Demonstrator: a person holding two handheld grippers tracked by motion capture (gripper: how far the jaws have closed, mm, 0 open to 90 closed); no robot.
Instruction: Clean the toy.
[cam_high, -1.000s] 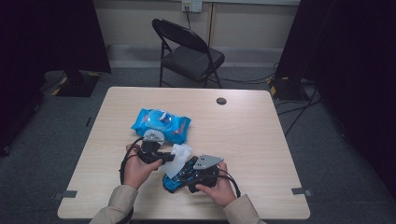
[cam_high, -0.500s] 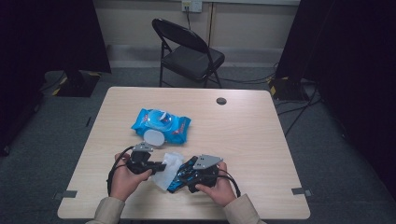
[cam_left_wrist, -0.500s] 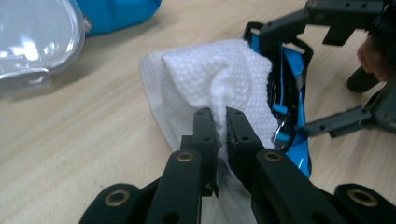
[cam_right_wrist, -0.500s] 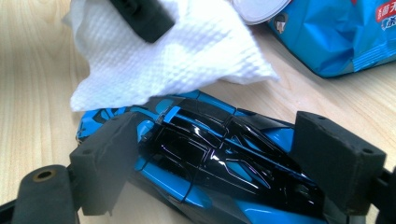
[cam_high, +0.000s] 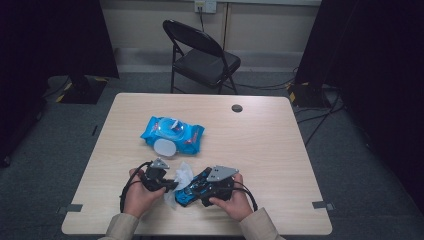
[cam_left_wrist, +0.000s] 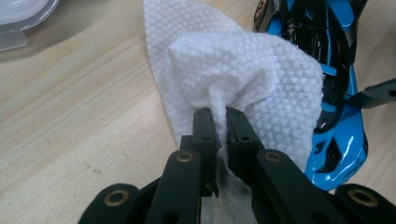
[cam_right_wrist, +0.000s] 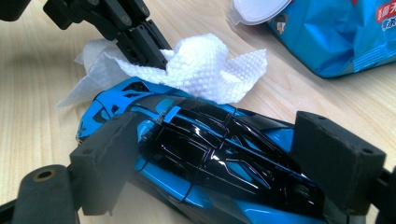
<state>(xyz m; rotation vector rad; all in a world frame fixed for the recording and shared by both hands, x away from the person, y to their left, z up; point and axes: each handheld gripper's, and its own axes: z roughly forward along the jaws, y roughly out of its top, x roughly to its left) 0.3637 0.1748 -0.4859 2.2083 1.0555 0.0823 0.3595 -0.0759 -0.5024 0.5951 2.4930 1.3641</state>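
A blue and black toy car (cam_right_wrist: 201, 144) lies low over the table's near edge, gripped across its body by my right gripper (cam_right_wrist: 222, 158), whose pads press on both sides. My left gripper (cam_left_wrist: 220, 114) is shut on a bunched white wet wipe (cam_left_wrist: 243, 60), and the wipe rests against the side of the car (cam_left_wrist: 341, 93). From the high view the left gripper (cam_high: 167, 184) is just left of the car (cam_high: 187, 196), with the wipe (cam_high: 183, 175) between them. The right gripper view shows the left gripper (cam_right_wrist: 154, 51) pinching the wipe (cam_right_wrist: 205, 65) beyond the car.
A blue pack of wipes (cam_high: 172, 134) with its white lid (cam_high: 164, 147) flipped open lies on the table (cam_high: 270, 150) beyond the hands. A black folding chair (cam_high: 202, 57) stands behind the table. A dark round grommet (cam_high: 237, 108) sits near the far edge.
My left hand has come down and toward the person with the wipe, bringing it against the car. The right hand and the car have stayed put.
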